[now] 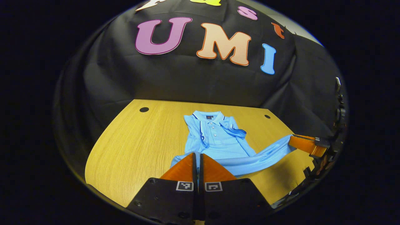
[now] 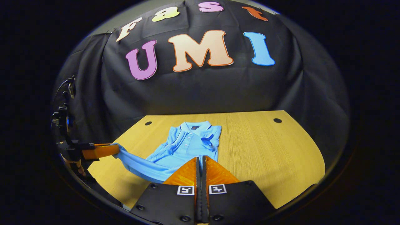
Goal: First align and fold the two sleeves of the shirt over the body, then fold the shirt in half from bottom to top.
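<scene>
Light-blue polo shirt (image 1: 218, 137) lying collar-away on wooden table (image 1: 137, 147), sleeves already crossed over the chest, hem end lifted off the surface and stretched between both tools.

Left gripper view: own left gripper (image 1: 198, 156) low in frame, fingers pressed together with hardly a gap, hem corner of the shirt pinched between them. Farther off at right edge, right gripper (image 1: 293, 141) with fingers closed on the opposite hem corner; fabric running taut from it across to the near fingers. Folded sleeve with dark piping visible over the placket. Two dark round holes in the tabletop, one far left (image 1: 144, 109), one far right (image 1: 267, 116).

Right gripper view: same shirt (image 2: 190, 143) seen from the other side, collar and buttons facing the camera. Own right gripper (image 2: 201, 161) closed down on the hem, only a thin slit between fingers. Left gripper (image 2: 114, 147) at left edge, clamped on the stretched corner, cables and mount hardware above it. Part of a hand (image 2: 79, 168) just below that tool. Large bare stretch of table (image 2: 265, 150) to the right of the shirt.

Lower body of shirt hidden behind the near fingers in each view; exact grip depth not discernible.
</scene>
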### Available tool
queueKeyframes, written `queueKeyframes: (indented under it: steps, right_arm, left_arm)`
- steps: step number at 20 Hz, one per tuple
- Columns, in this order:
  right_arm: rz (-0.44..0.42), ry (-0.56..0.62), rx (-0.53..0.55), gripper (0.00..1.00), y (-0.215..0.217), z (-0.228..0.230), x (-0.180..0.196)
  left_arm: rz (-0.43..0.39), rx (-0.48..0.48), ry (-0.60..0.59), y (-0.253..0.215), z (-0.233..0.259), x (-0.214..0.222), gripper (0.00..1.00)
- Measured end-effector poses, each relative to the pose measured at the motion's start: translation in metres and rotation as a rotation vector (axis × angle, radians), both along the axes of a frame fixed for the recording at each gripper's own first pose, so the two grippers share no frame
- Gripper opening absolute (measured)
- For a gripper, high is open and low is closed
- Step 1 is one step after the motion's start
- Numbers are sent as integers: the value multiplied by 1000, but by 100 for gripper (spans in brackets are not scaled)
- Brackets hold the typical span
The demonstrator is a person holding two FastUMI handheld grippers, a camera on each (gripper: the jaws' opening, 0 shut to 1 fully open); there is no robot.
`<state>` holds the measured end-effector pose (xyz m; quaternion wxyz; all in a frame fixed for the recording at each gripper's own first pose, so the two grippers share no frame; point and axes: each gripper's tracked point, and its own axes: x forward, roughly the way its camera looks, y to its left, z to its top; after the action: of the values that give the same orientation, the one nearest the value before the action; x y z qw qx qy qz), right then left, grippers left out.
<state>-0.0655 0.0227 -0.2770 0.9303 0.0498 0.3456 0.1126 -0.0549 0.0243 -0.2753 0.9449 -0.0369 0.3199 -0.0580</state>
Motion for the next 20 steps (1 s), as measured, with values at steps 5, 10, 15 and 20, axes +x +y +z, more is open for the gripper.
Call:
queueKeyframes:
  steps: [5, 10, 15, 20]
  right_arm:
    - [-18, -17, 30, 3, -1, -14, 76]
    - [-7, -45, 32, 3, 1, -38, 148]
    - [-22, -5, 17, 3, -6, -99, 203]
    - [-30, 77, -32, 2, -14, -165, 221]
  left_arm:
    - [14, 6, -29, -3, -3, 75, 0]
    - [32, 27, -51, 3, -14, 148, 0]
    - [51, 57, -17, 12, -57, 202, 0]
    - [58, 169, 22, 23, -105, 234, 0]
